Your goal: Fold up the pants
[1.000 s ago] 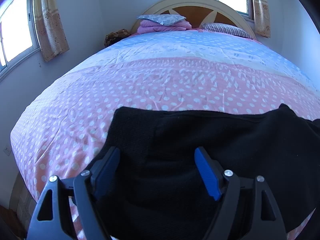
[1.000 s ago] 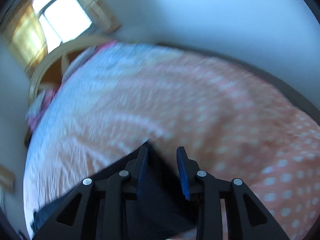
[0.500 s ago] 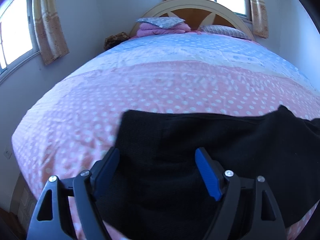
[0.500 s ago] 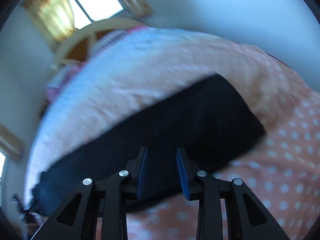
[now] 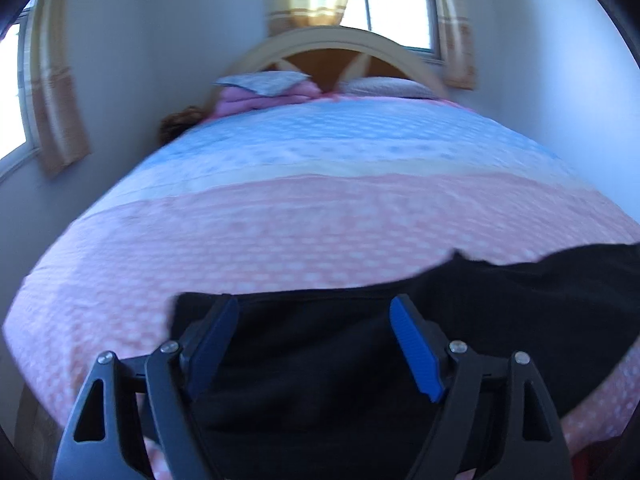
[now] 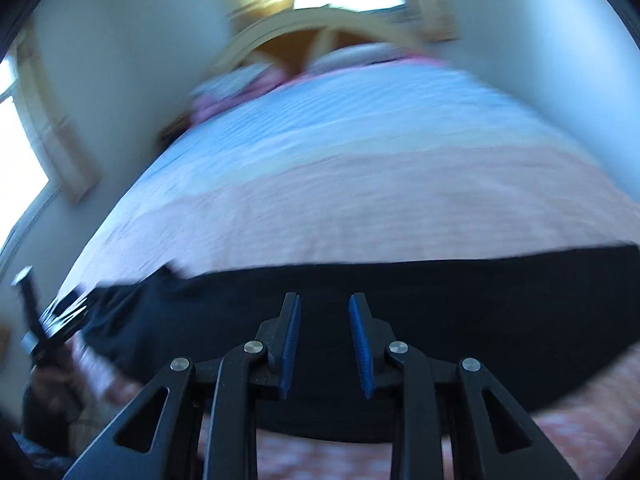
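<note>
The black pants [image 5: 320, 360] lie in a long band across the near end of the bed; they also show in the right wrist view [image 6: 460, 312]. My left gripper [image 5: 316, 312] is open wide and empty, above the pants' left end. My right gripper [image 6: 324, 312] is partly open with a narrow gap, empty, above the middle of the pants. The left gripper also shows at the far left of the right wrist view [image 6: 44, 320]. Both views are blurred.
The bed has a pink and blue dotted cover [image 5: 320, 208]. Pillows and folded pink bedding [image 5: 264, 88] lie by the arched headboard [image 5: 332, 52]. Walls close in on both sides, with curtained windows [image 5: 56, 92] on the left and behind the headboard.
The right gripper has swung round from the pants' right end to face the headboard and now sits over their middle. The left gripper has pulled back and tilted up slightly; its jaws stay open.
</note>
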Available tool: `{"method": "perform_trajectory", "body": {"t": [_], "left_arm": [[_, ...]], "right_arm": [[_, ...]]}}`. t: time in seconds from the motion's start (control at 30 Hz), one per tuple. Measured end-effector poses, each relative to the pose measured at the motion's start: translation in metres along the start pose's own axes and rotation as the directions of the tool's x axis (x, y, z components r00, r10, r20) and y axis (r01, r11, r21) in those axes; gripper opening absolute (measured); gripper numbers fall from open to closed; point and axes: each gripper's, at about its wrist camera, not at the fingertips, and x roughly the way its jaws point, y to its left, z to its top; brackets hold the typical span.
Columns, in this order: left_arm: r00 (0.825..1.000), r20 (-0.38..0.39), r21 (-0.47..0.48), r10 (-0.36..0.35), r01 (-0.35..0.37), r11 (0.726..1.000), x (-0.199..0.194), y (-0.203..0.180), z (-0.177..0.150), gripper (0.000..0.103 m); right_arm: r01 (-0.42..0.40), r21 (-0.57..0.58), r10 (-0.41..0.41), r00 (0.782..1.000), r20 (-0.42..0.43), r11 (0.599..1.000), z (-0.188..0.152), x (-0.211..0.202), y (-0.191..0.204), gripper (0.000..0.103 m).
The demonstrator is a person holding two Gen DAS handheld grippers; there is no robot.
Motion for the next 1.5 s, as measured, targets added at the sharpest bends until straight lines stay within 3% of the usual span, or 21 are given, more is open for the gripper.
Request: {"method": "perform_trajectory", "body": {"t": [0.07,0.13,0.23,0.3,0.33,0.4,0.5,0.53,0.63,0.77,0.8,0.9,1.03,1.1,1.17,1.2,1.27,1.3,1.4,1.5], "left_arm": [[0.996,-0.023,0.000,-0.089,0.089,0.996,0.003,-0.021,0.001,0.081],[0.990,-0.037,-0.021,-0.136,0.135,0.991,0.007,-0.035,-0.001,0.081],[0.985,-0.061,-0.017,-0.162,0.162,0.987,0.017,-0.050,-0.009,0.081],[0.978,-0.138,-0.023,-0.154,0.152,0.988,0.033,-0.053,-0.022,0.082],[0.978,-0.122,-0.056,-0.172,0.166,0.984,0.034,-0.049,-0.028,0.083],[0.978,-0.074,-0.079,-0.198,0.192,0.978,0.030,-0.043,-0.034,0.083],[0.978,-0.073,-0.057,-0.197,0.193,0.979,0.032,-0.043,-0.033,0.084],[0.978,-0.070,-0.055,-0.195,0.191,0.980,0.033,-0.045,-0.033,0.085],[0.982,-0.059,-0.042,-0.178,0.176,0.983,0.034,-0.050,-0.033,0.087],[0.983,-0.062,-0.035,-0.175,0.174,0.984,0.035,-0.053,-0.033,0.088],[0.983,-0.064,-0.032,-0.174,0.173,0.984,0.037,-0.053,-0.033,0.088],[0.982,-0.067,-0.030,-0.175,0.173,0.984,0.037,-0.054,-0.034,0.088],[0.978,-0.070,-0.044,-0.195,0.192,0.980,0.038,-0.051,-0.032,0.088],[0.978,-0.069,-0.045,-0.196,0.193,0.980,0.038,-0.051,-0.033,0.088],[0.979,-0.067,-0.045,-0.194,0.191,0.981,0.039,-0.051,-0.032,0.088],[0.978,-0.068,-0.046,-0.196,0.193,0.980,0.039,-0.051,-0.032,0.088],[0.977,-0.070,-0.050,-0.201,0.198,0.979,0.039,-0.050,-0.032,0.088],[0.977,-0.069,-0.052,-0.202,0.199,0.979,0.039,-0.050,-0.032,0.088],[0.978,-0.065,-0.054,-0.197,0.193,0.980,0.040,-0.052,-0.032,0.090],[0.978,-0.066,-0.055,-0.197,0.194,0.979,0.041,-0.052,-0.032,0.090]], "right_arm": [[-0.097,-0.075,0.094,0.995,-0.044,0.992,0.005,0.024,0.040,0.027],[-0.173,-0.181,0.165,0.985,-0.057,0.968,0.010,0.040,0.085,0.027],[-0.179,-0.282,0.171,0.984,-0.054,0.943,0.018,0.066,0.118,0.027],[-0.185,-0.312,0.170,0.982,-0.076,0.932,0.024,0.088,0.128,0.027],[-0.192,-0.314,0.171,0.981,-0.093,0.930,0.023,0.097,0.131,0.027],[-0.199,-0.324,0.164,0.978,-0.131,0.925,0.018,0.113,0.130,0.027],[-0.214,-0.366,0.138,0.965,-0.223,0.906,0.006,0.142,0.136,0.027],[-0.201,-0.401,0.122,0.969,-0.214,0.894,0.001,0.143,0.140,0.027],[-0.163,-0.532,0.048,0.974,-0.223,0.831,-0.008,0.142,0.152,0.027],[-0.159,-0.658,-0.031,0.963,-0.267,0.736,-0.007,0.154,0.163,0.027],[-0.164,-0.664,-0.037,0.960,-0.277,0.730,-0.004,0.156,0.163,0.027],[-0.168,-0.653,-0.052,0.951,-0.304,0.739,0.000,0.164,0.165,0.026],[-0.111,-0.688,-0.129,0.949,-0.287,0.718,-0.005,0.153,0.172,0.007],[0.000,-0.684,-0.187,0.962,-0.199,0.729,-0.006,0.141,0.165,0.005],[0.104,-0.643,-0.244,0.961,-0.132,0.758,-0.004,0.134,0.152,0.000],[0.096,-0.615,-0.232,0.962,-0.145,0.782,-0.004,0.132,0.146,0.000],[-0.092,-0.479,-0.042,0.964,-0.262,0.873,0.000,0.125,0.130,0.000],[-0.149,-0.405,0.038,0.962,-0.269,0.902,0.003,0.120,0.123,0.000],[-0.158,-0.405,0.093,0.980,-0.176,0.901,0.015,0.109,0.130,0.001],[-0.221,-0.375,0.173,0.972,-0.157,0.900,0.028,0.119,0.150,0.001]]}}
